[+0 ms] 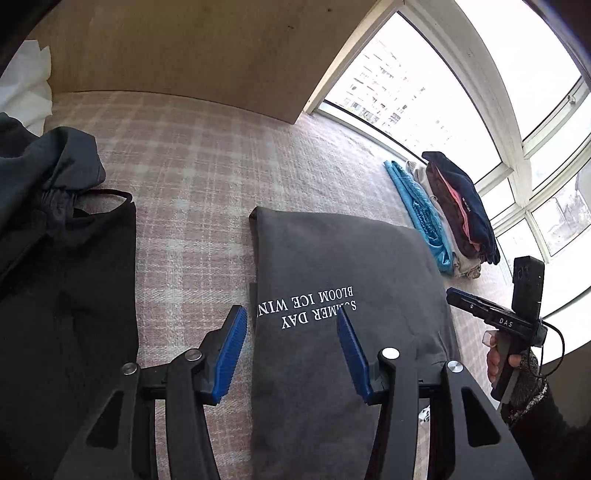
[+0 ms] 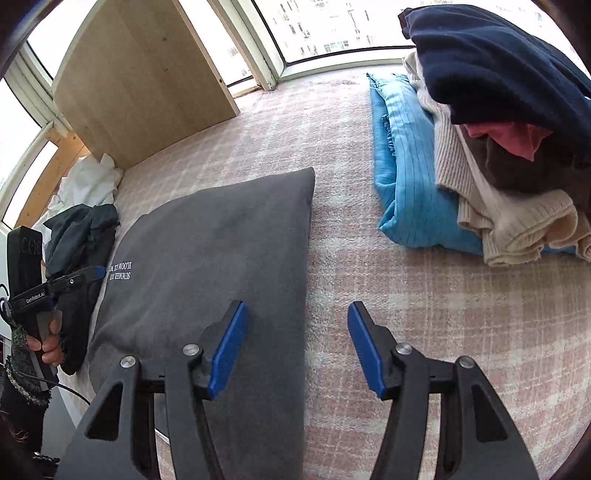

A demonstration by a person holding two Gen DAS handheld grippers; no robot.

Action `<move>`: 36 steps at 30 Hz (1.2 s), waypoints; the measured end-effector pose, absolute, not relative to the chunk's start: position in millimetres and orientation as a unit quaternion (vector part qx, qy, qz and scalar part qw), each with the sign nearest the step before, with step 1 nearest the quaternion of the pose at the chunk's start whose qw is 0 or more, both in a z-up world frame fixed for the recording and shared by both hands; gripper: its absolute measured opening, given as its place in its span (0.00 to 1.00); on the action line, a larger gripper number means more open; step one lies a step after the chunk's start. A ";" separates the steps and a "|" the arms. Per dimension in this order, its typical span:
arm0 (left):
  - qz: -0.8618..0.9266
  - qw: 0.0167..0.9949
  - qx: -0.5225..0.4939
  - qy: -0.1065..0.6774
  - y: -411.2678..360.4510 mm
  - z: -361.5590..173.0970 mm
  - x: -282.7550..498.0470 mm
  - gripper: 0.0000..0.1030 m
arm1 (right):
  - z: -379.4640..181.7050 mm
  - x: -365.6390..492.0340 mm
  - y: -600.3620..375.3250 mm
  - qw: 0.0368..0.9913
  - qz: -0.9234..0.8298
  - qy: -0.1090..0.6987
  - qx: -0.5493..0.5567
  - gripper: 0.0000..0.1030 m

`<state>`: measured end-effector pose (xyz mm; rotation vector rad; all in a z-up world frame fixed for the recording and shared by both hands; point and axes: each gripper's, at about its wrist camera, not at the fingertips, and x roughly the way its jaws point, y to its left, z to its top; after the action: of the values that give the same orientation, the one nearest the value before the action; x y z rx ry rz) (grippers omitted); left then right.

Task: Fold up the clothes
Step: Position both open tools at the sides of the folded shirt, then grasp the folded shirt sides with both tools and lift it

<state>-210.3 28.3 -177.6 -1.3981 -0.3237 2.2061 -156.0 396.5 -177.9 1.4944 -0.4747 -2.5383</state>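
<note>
Lying folded directly ahead of both tongs: grey garment (image 1: 343, 280), long axis running away. Left tongs (image 1: 291, 325) straddling its left edge, right tongs (image 2: 297, 325) its right; both apart, gripping nothing.

A pale pink plaid bed cover (image 1: 207, 155) stretches across the scene, its woven checks washed out by strong daylight. At its far edge stands a light wooden panel (image 1: 192, 48), plain and unmarked save for a few small dark specks, its lower edge meeting the cover. Beyond the panel's right side, large windows (image 1: 413, 92) with white frames (image 1: 495, 110) curve around the corner, the glass bright and overexposed. Pale high-rise buildings (image 2: 325, 26) show through the panes. In the right wrist view, a strip of unpainted timber (image 2: 55, 162) runs beside the panel's left side, next to more glazing. Light falls evenly, without hard shadows.
</note>
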 end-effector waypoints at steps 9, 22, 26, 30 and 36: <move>0.790 0.270 -0.542 -0.100 40.2 -200.0 -207.5 0.48 | -185.5 -148.2 399.4 0.112 -0.839 -0.195 0.495 0.63; 0.770 0.312 -0.550 -0.089 53.9 -198.5 -210.1 0.68 | -186.2 -145.8 358.6 0.184 -0.842 -0.135 0.489 0.72; 0.777 0.313 -0.542 -0.069 64.9 -198.0 -208.7 0.73 | -186.4 -144.1 339.7 0.181 -0.851 -0.085 0.486 0.83; 0.793 0.288 -0.536 -0.026 74.7 -196.6 -204.2 0.58 | -186.4 -144.1 323.4 0.156 -0.854 -0.031 0.495 0.81; 0.793 0.286 -0.536 -0.043 60.0 -200.8 -208.9 0.26 | -182.9 -144.9 335.2 0.154 -0.850 -0.066 0.499 0.45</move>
<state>-208.9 60.0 -200.8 -1.4331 -0.1145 2.1192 -144.9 335.2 -182.9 1.4307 -0.1885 -2.4383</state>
